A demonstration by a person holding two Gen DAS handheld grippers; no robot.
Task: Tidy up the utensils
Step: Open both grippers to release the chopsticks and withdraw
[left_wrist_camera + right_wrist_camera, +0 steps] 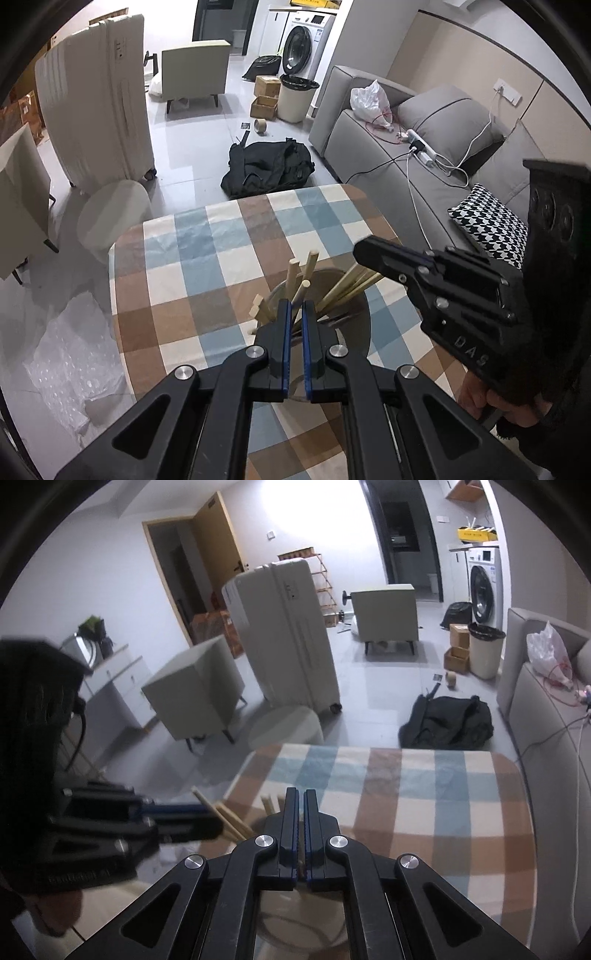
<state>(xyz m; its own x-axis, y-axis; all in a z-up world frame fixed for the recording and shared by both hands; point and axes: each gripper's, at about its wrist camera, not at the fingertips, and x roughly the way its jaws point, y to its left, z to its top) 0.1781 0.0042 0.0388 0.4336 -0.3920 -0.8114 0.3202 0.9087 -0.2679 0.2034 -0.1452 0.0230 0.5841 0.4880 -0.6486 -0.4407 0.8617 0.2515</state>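
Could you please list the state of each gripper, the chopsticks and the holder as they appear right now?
left gripper: shut on a chopstick
right gripper: shut on a chopstick
chopsticks: standing tilted in the holder
holder: upright on the checked tablecloth

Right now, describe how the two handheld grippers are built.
Both the left gripper and the right gripper are matte black, with blue pads lining their fingers, silver pivot bolts and triangular cut-outs. The right one's body bears raised lettering.
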